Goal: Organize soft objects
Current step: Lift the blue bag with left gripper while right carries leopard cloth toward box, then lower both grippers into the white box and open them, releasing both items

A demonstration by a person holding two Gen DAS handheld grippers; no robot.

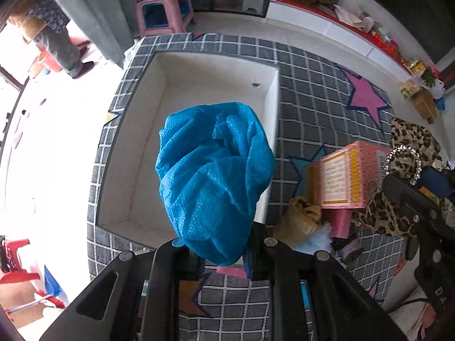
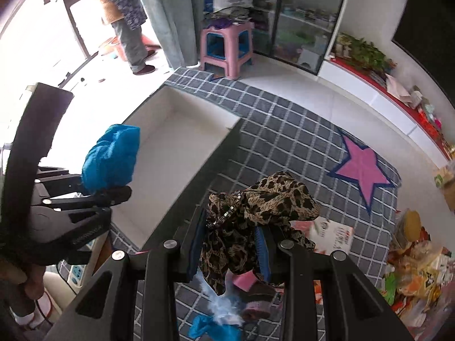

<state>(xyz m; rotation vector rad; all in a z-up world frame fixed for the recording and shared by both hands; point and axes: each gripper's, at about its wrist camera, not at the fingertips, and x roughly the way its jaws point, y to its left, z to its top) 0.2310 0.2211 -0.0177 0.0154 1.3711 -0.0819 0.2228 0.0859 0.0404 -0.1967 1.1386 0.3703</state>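
Both hand-held grippers clamped on soft cloths beside the white box

The left hand-held gripper [image 1: 219,251] is closed tight on a crumpled blue cloth [image 1: 213,176], which bulges ahead of its fingers over the open white box [image 1: 271,142]. The right hand-held gripper [image 2: 230,244] is pinched shut on a leopard-print cloth [image 2: 256,216], held above the checked mat [image 2: 287,130], with the box ahead to its left and a pink carton [image 1: 341,182] nearby
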